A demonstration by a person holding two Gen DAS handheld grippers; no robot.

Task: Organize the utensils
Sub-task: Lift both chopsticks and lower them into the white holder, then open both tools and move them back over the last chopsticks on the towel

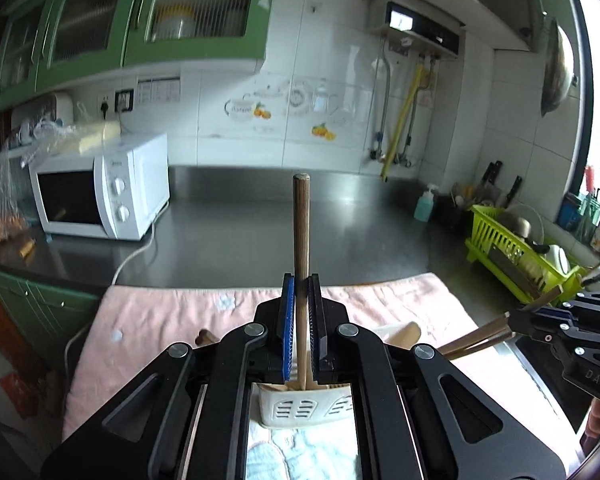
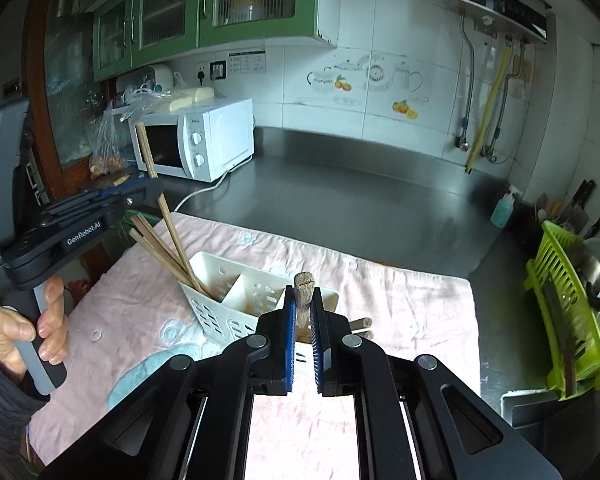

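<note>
Left gripper [image 1: 301, 292]: clamped on an upright chopstick [image 1: 301, 240], its tip in the white caddy's [image 2: 236, 280] left compartment.
Right gripper [image 2: 303, 308]: pinched a wooden handle [image 2: 303, 285] over the caddy's right end.
Advice: lower both straight and release only once seated, probably.

Left wrist view: lower end of the chopstick [image 1: 301, 264] hidden behind the left gripper [image 1: 301, 296] body, so can't tell where it sits in the white caddy [image 1: 296, 410]; caddy mostly blocked by the frame. Right gripper [image 1: 540, 312] cut off at the frame edge beside the caddy. Right wrist view: wooden handle [image 2: 303, 292] shaft hidden between the pads [image 2: 289, 332], utensil type unclear; caddy's near compartment blocked
</note>
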